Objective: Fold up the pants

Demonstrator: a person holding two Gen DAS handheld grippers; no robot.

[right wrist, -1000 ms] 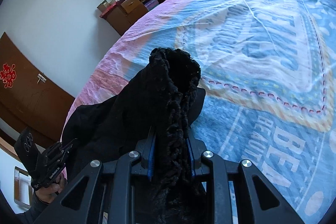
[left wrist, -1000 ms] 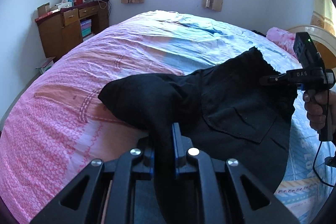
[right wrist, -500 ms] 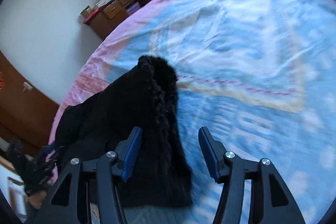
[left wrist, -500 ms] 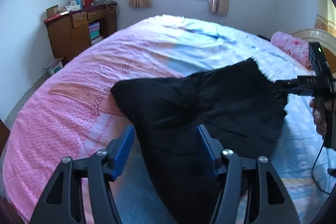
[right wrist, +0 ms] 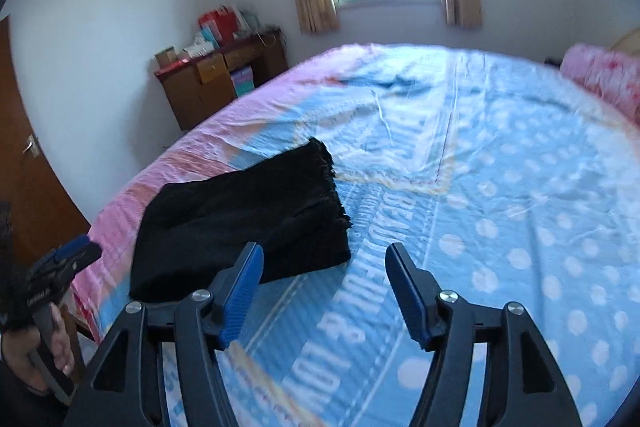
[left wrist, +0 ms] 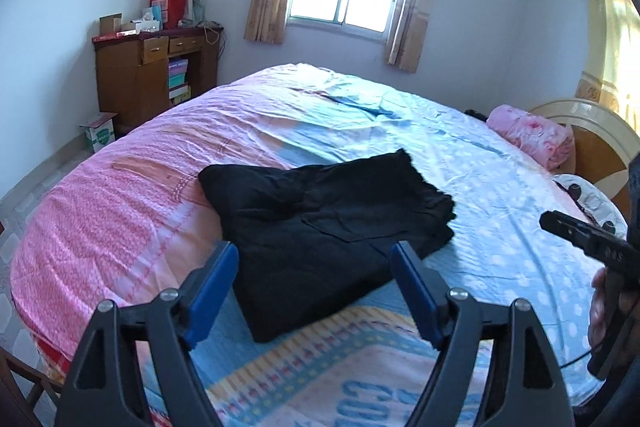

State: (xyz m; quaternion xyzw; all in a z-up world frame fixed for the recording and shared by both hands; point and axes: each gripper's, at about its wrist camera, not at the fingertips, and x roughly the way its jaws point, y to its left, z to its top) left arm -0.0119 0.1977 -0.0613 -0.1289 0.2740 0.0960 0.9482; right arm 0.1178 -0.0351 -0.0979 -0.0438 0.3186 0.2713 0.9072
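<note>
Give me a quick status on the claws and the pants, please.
Left claw and right claw open, jaws just spread, nothing between them. Black pants lie folded on the bedspread. Nothing in the way.

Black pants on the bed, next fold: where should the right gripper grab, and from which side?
Probably the frayed hem edge of the black pants, at the corner nearest the right gripper. Come in from the bare blue bedspread side, low and nearly level. That edge lies free and stacked at the bundle's right end, so open jaws could slide over all layers together.
</note>
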